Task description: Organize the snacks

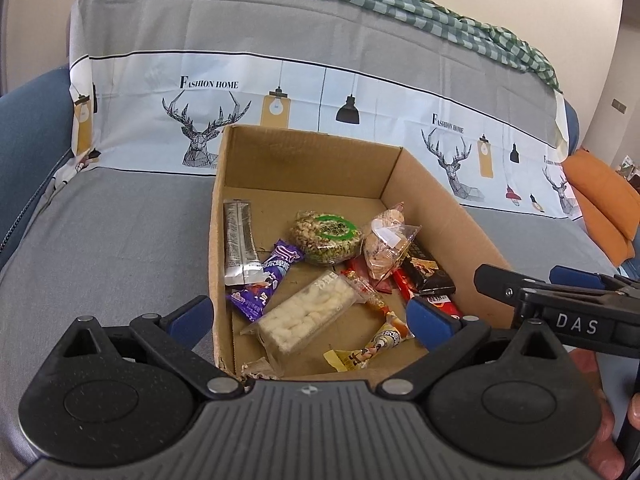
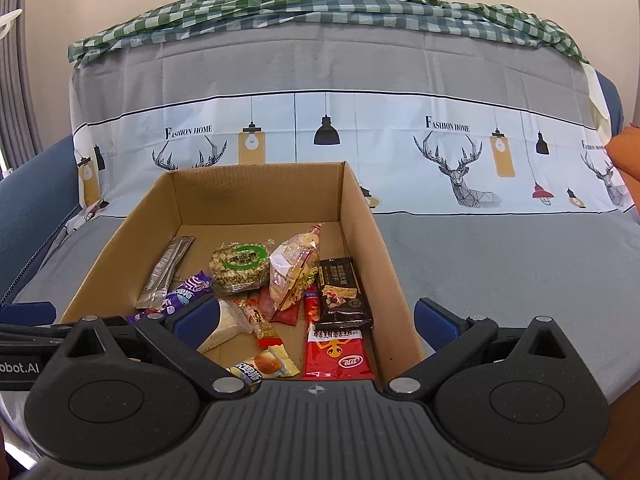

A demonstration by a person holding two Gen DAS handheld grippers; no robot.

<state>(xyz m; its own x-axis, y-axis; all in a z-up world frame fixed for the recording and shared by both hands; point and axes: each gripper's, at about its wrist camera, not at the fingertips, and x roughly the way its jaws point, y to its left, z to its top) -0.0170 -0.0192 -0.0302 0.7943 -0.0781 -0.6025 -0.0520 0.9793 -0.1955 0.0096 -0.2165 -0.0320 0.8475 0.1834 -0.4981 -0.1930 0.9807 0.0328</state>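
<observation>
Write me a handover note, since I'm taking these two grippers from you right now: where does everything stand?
Left gripper: open, holding nothing, hovering over the near edge of the cardboard box.
Right gripper: open, holding nothing, also at the box's near edge.
Things: the box sits on the covered sofa. Every snack in view lies inside it in a loose pile, among them a silver sachet, a rice cake and a black bar.
Done: snacks are in the box.
Left: possibly tidying the pile. No snacks show outside.
</observation>
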